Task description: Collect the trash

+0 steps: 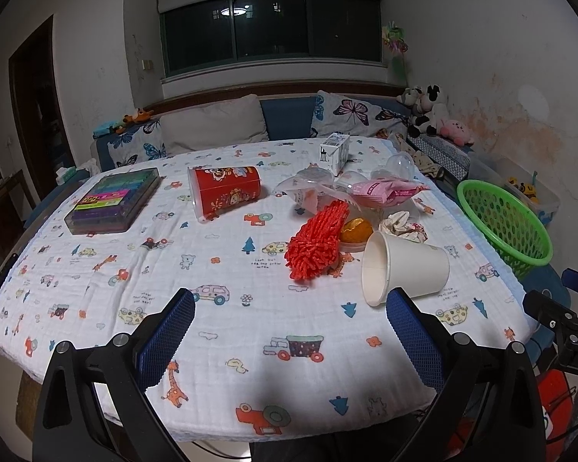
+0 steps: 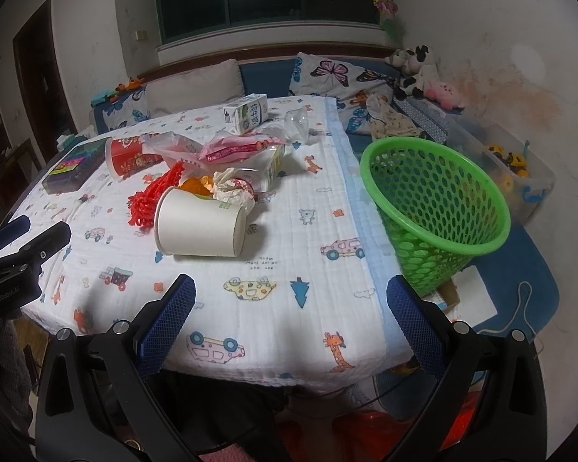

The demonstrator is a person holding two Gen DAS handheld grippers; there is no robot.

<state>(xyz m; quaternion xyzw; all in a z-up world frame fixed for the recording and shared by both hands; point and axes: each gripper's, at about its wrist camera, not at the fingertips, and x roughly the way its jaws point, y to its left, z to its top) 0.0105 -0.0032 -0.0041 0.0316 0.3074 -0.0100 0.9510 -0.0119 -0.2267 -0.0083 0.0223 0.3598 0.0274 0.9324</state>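
A white paper cup (image 1: pixel 408 271) (image 2: pixel 200 223) lies on its side on the table. Behind it sit a red foam net (image 1: pixel 318 240) (image 2: pixel 154 196), orange peel (image 1: pixel 355 230), crumpled tissue (image 1: pixel 402 225) (image 2: pixel 233 188), pink wrappers (image 1: pixel 381 190) (image 2: pixel 235 148), clear plastic and a milk carton (image 1: pixel 334 153) (image 2: pixel 246 112). A green mesh basket (image 1: pixel 506 223) (image 2: pixel 435 208) stands off the table's right edge. My left gripper (image 1: pixel 291 319) is open and empty near the front edge, short of the cup. My right gripper (image 2: pixel 291 308) is open and empty between cup and basket.
A red printed cup (image 1: pixel 227 192) (image 2: pixel 129 158) lies on its side, left of the pile. A box of coloured pens (image 1: pixel 113 200) (image 2: pixel 71 167) sits at the far left. A sofa with pillows and plush toys lies behind the table.
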